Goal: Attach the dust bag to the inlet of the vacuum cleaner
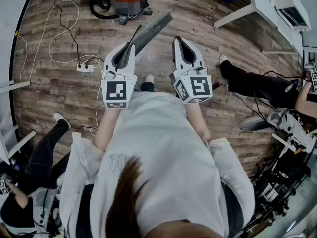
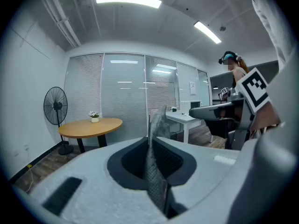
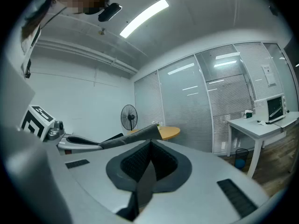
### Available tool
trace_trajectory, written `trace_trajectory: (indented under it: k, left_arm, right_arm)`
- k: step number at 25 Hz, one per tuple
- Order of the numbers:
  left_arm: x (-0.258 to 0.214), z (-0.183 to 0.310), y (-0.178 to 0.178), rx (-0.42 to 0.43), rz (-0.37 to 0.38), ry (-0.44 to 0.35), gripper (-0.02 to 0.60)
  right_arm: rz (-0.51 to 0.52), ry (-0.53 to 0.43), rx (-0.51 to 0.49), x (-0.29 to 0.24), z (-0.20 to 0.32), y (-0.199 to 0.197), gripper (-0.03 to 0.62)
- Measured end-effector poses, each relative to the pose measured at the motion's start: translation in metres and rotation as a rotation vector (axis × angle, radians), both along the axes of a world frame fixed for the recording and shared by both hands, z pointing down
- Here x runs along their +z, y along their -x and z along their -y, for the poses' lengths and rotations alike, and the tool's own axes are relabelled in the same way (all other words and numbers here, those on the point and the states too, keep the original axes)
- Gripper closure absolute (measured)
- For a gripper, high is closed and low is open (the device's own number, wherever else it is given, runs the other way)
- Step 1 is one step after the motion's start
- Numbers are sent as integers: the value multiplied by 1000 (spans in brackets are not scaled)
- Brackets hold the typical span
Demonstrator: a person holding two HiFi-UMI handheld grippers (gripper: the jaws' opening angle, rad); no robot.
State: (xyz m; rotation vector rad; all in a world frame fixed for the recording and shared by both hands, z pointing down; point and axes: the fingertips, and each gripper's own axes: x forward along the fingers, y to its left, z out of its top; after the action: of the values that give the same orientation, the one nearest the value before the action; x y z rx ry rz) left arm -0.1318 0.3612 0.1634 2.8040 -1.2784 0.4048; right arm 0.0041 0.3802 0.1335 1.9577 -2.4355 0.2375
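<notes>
Standing position, both grippers held out in front at about waist level, over the brown plank floor.

White two-jaw left gripper, black-lined: clenched on one end of the flat grey woven-fabric dust bag. In the left gripper view the weave runs edge-on between the pads. White right gripper, just beside it: jaws pressed together, nothing between them.

Bag's long axis: runs from the left gripper toward the upper right of the head view, free end in the air, touching nothing. It crosses in front of the right gripper's tips without reaching them.

Grey drum-bodied vacuum cleaner with a coiled black hose: on the floor at top centre of the head view, well apart from both grippers. Part of it is masked; we cannot make out the inlet.

Our judgement: the vacuum lies up-frame, slightly left of the bag's free end. The left gripper is the nearer. The bag must be carried forward and down, with the free right gripper available to steady the loose end.
</notes>
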Motion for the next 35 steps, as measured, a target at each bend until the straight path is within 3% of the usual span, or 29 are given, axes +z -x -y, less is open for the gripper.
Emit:
trace_trajectory:
  k: [11, 23, 27, 30, 35]
  left_arm:
    - [10, -1, 3, 58, 88, 22, 541]
    - [12, -12, -17, 79, 85, 17, 541]
    - [16, -8, -23, 151, 165, 12, 540]
    - [29, -7, -28, 217, 248, 11, 540]
    - [47, 2, -33, 305, 352, 6, 540]
  right_arm:
    - [7, 10, -10, 5, -1, 10, 591]
    - [0, -30, -26, 0, -14, -6, 591]
    - [-43, -58, -87, -6, -12, 0, 588]
    - [-94, -13, -125, 4, -8, 1, 526]
    - [-190, 50, -200, 20, 7, 5, 508]
